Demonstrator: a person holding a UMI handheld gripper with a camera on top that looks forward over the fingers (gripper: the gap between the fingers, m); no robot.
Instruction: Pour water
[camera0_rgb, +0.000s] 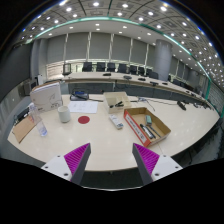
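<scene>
The gripper (112, 160) is spread and holding nothing above the table (100, 140), with what looks like a cup (64, 116) well beyond.

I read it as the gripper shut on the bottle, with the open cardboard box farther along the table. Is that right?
Not quite. In the gripper view the gripper is open and holds nothing; the bottle stands on the table well beyond the fingers. The open cardboard box is farther along the table, as you said.

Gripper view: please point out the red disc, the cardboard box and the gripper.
Red disc (84, 119), gripper view, on its flat middle.
Cardboard box (163, 130), gripper view, on its right wall.
Gripper (112, 159), gripper view, midway between its open fingertips, nothing between them.
</scene>
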